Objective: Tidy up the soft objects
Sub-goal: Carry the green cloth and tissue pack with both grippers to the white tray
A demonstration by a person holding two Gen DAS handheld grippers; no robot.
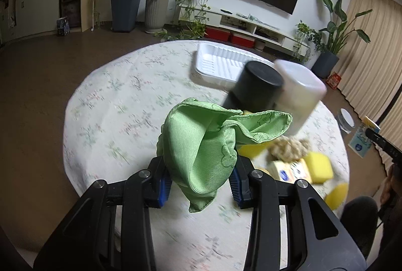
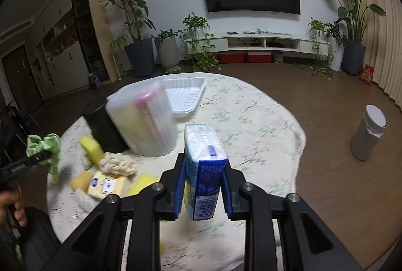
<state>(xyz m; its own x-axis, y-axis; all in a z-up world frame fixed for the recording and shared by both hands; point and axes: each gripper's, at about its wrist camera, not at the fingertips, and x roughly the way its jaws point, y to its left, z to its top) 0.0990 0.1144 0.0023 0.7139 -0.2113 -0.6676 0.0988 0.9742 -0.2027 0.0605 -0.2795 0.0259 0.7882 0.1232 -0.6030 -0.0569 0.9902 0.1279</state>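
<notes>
Two grips: tissue pack (image 2: 204,170) long axis fwd (away from cam).

Crumpled green cloth (image 1: 198,145), blue tissue pack (image 2: 204,165)

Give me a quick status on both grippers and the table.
Left gripper shut on green cloth. Right gripper shut on blue tissue pack. Sponges loose on table; clear container and white tray ahead.
</notes>
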